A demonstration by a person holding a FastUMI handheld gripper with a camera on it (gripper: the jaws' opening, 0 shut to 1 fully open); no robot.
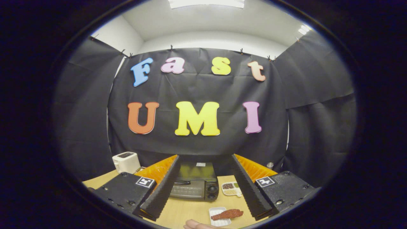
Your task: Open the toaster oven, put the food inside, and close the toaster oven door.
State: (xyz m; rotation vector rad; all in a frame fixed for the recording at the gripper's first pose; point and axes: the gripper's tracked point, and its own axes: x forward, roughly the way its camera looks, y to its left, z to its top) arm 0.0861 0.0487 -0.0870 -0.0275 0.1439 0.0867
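Gripper view: ribbed fingers (203, 187) spread apart; boxy toaster oven (194, 184) between.

Bright, even light falls from a ceiling panel (206, 3) above the black cloth wall (197, 92). Strong fisheye bending curves that wall outward — focus stays sharp, with slight glare on the toaster oven (194, 181) below it.

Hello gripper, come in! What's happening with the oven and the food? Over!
Gripper open, holding nothing. Toaster oven ahead between the fingers, door shut. Food on its white tray, nearer. A hand beside the tray.
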